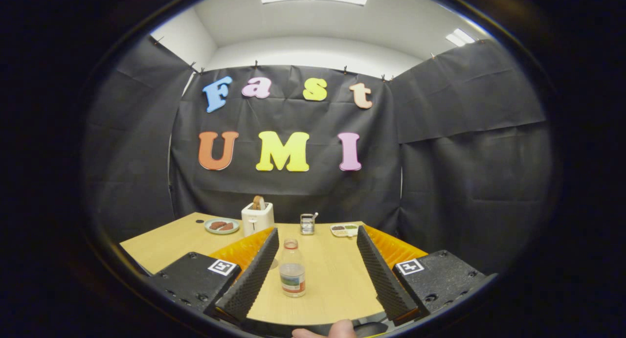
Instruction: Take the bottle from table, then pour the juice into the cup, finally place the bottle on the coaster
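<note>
Black cloth hung on all sides of the booth, with a white ceiling and lit panels above it, and a light wooden table [332, 274] stretched forward from the claw. The gripper [318, 237] was held low over the near edge of the table with its two fingers spread wide, gripping nothing. The bottle [292, 268] stood upright on the table between the fingers, much closer to the left one than to the right and seemingly touching neither; it was clear plastic with a label band round its lower half, and its top looked uncapped. Something small and pale showed at the inner edge of the left finger, just behind the bottle, but too little of it was visible to tell what it was. Well beyond the fingertips, along the far edge of the table, sat a round plate [221, 225] with dark pieces on it, a white toaster [257, 217] with a slice sticking up, a small metal rack [307, 224] and a shallow divided tray [344, 229]. A fingertip [337, 330] of the person holding the gripper showed at the very bottom, behind the fingers.
</note>
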The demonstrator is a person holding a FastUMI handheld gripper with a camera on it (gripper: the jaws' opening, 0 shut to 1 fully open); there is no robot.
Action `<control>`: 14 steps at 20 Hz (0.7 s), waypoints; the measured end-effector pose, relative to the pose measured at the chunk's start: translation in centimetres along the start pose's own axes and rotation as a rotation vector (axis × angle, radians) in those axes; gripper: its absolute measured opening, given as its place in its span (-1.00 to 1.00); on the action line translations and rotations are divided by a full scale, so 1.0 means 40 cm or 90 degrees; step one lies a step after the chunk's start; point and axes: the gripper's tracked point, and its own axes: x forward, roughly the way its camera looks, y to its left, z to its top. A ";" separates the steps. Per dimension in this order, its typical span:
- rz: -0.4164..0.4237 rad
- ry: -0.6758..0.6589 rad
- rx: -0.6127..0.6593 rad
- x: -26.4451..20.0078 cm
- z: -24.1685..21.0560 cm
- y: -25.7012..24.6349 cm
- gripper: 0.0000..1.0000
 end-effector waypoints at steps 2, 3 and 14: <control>-0.001 -0.004 -0.003 -0.007 -0.002 -0.004 1.00; -0.003 -0.007 -0.005 -0.011 -0.003 -0.008 1.00; 0.000 -0.007 -0.025 -0.001 -0.046 -0.026 1.00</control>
